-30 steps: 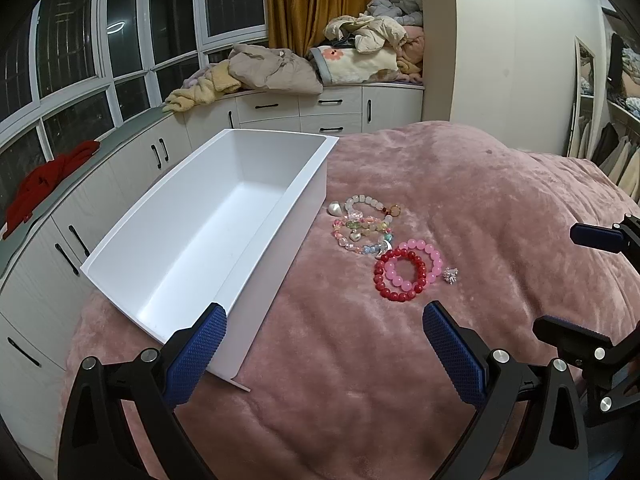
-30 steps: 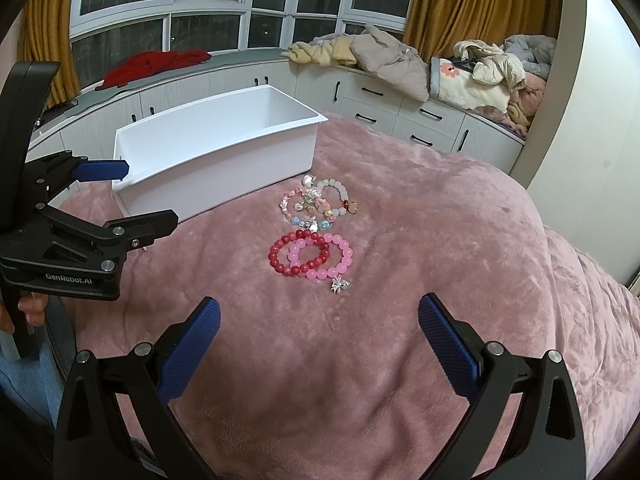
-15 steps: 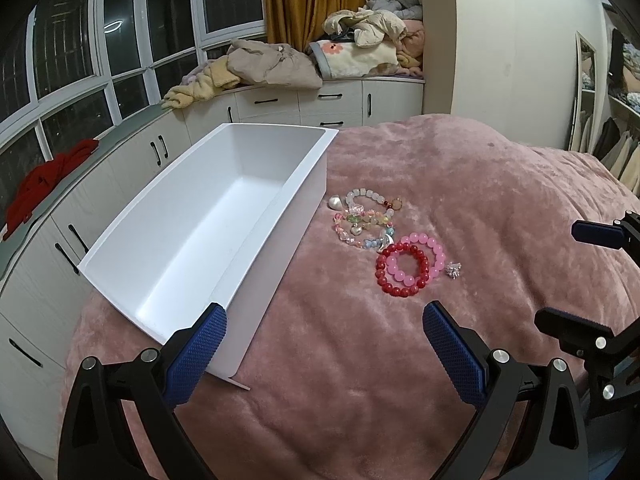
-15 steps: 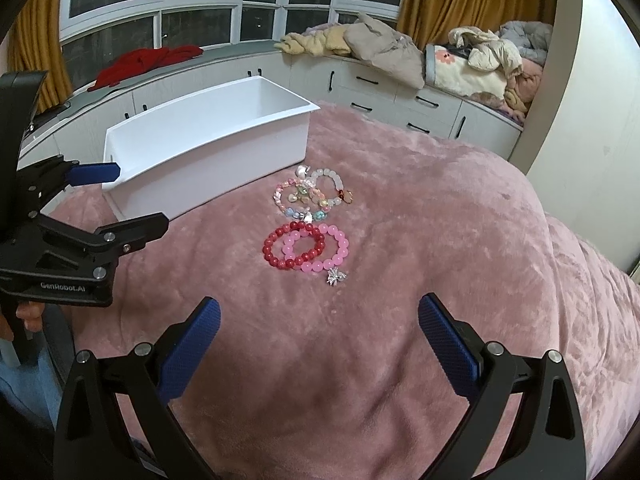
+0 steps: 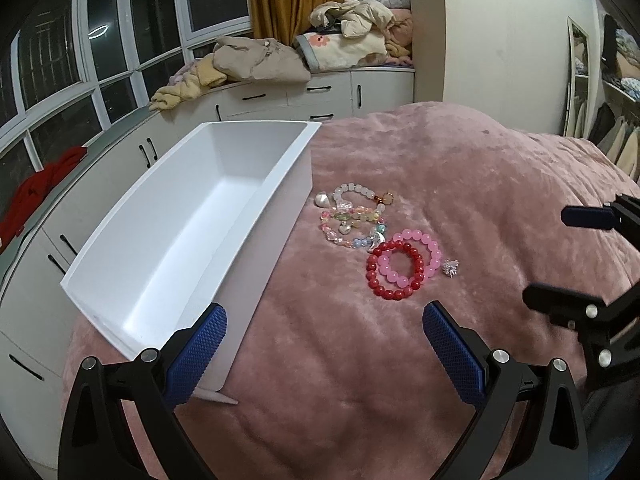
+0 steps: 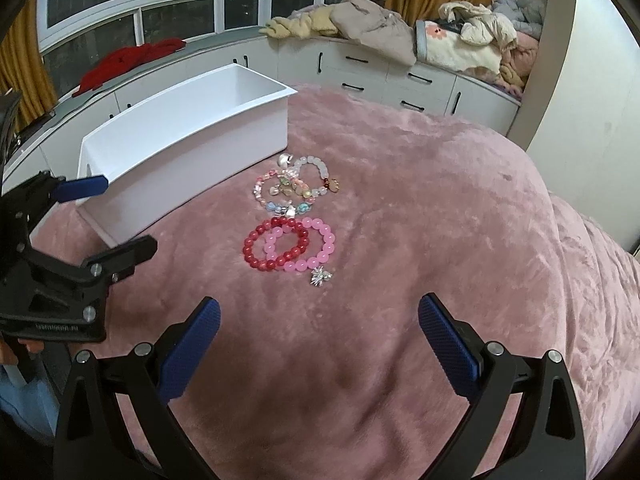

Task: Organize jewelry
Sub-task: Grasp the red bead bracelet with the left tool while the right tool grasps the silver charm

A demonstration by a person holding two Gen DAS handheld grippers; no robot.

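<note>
Pink plush bedspread (image 6: 440, 208) covered the bed, with white cabinets and dark windows behind. White plastic bin (image 5: 192, 240) sat on the blanket and looked empty. Just beside its long wall lay the jewelry, four beaded bracelets in a cluster: red bead bracelet (image 6: 276, 245) overlapping the pink bead bracelet (image 6: 316, 248), which carried a small silver charm (image 6: 320, 277); past those, nearer the bin, a multicolour charm bracelet (image 6: 280, 194) tangled against a white bead bracelet (image 6: 316, 172).

Left gripper (image 5: 324, 344) hung above the blanket near the bin's near end, blue pads spread wide, nothing between them. Right gripper (image 6: 318, 338) hung short of the red and pink pair, also spread wide and empty.

Step in hand was probably the first pick, none yet in the bin. Red bracelet lay closest to the right gripper. Best approach, judged from the layout: come down with one pad inside the red loop and one outside, close on a single strand of beads, avoid the overlapped section so the pink one doesn't drag along. Soft pile would let beads sink, so press slightly in before closing. Lift straight, check the charm isn't snagged, then carry over the bin wall.
</note>
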